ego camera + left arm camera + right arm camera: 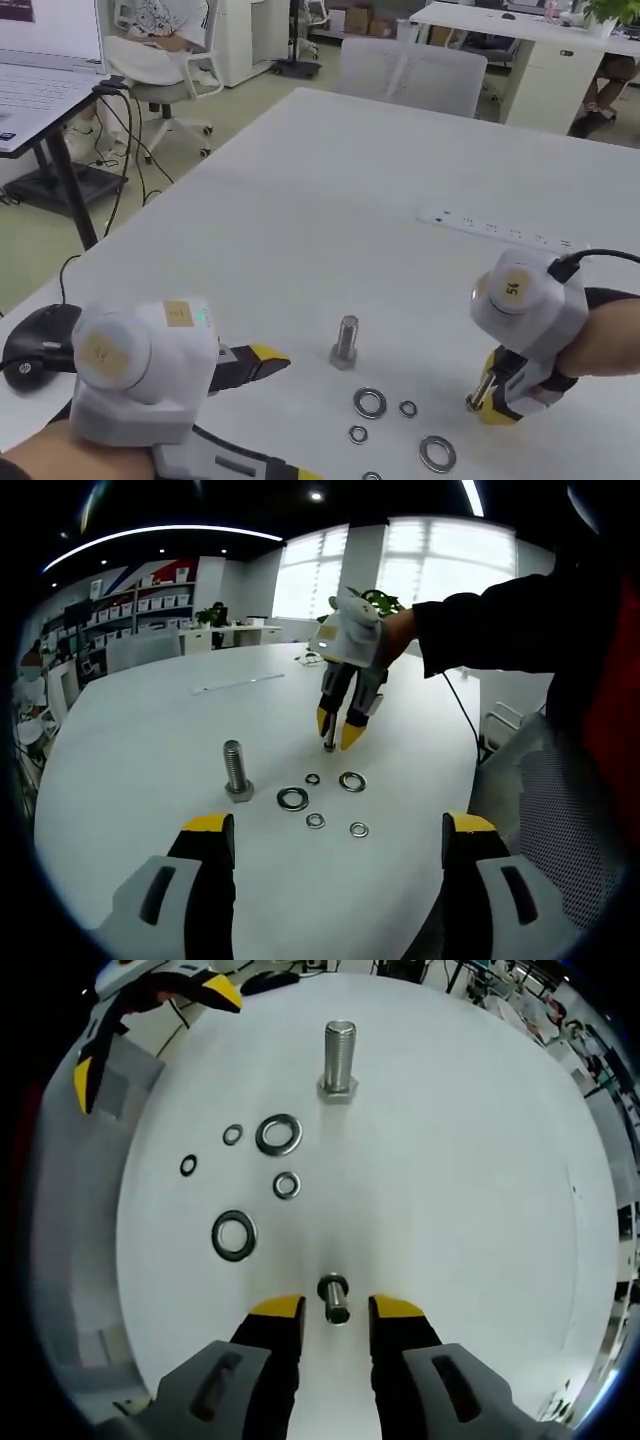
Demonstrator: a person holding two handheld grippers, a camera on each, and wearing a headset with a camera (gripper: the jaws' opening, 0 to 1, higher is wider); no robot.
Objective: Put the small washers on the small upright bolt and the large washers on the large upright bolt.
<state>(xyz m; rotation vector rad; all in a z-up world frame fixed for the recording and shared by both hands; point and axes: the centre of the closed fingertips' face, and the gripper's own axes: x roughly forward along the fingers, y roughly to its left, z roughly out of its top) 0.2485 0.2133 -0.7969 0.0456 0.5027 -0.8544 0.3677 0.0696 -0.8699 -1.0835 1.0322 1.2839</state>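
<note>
Small bolt [334, 1298] upright on the white table [300, 200], right between the tips of the right gripper [336, 1312]; jaws a little apart, one each side of the bolt, a thin gap showing on both sides in the right gripper view (so flanking it, not clamped). Large bolt [339, 1055] stands on its head further out on the table, well apart from the small bolt; no washer on either bolt yet. Five washers lie flat on the table between the two bolts, a bit to the left gripper's side, none touching: a large washer [279, 1134] near the large bolt; a second large washer [234, 1235] nearer the right gripper; a small washer [287, 1185] between those two; another small washer [232, 1134] just beside the first large one; a third small washer [188, 1165] furthest toward the left gripper. Left gripper [339, 825] has its jaws wide apart, nothing between them, aimed across the washers at the large bolt and the right gripper; in the head view it sits lower left, the right gripper lower right. White power strip [495, 228] lies on the table beyond the work; black mouse [35, 345] at the near left edge; grey chair [410, 75] at the far side.
</note>
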